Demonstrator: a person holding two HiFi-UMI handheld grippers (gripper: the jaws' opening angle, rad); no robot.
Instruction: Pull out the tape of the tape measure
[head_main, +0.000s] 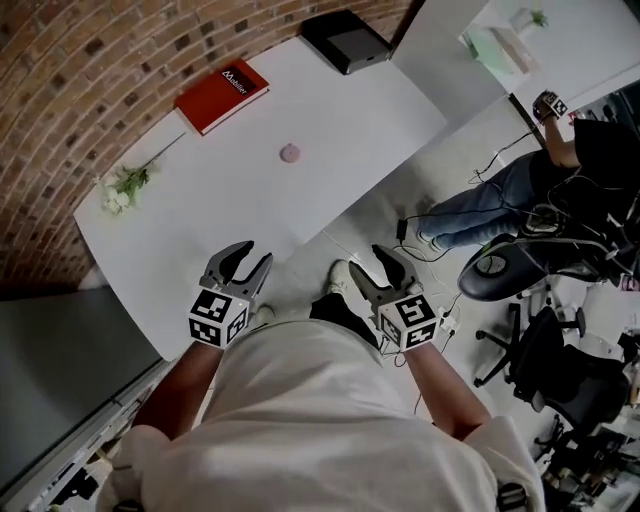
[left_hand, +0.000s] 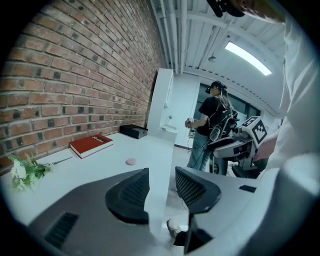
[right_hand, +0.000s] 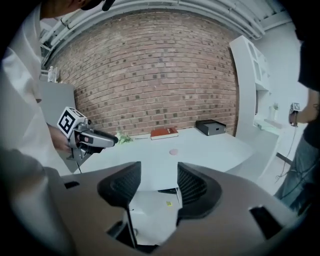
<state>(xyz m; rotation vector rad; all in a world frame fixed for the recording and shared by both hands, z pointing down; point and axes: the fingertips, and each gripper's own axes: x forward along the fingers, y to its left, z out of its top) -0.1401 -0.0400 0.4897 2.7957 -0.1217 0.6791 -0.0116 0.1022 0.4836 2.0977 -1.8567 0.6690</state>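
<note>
Though beyond left gripper (head_main: 254, 252), tape measure (head_main: 290, 152)

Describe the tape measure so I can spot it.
On the white table by the brick wall, the tape measure lies alone near the middle, in front of the red book. It is the only small, round, pink thing there.
</note>
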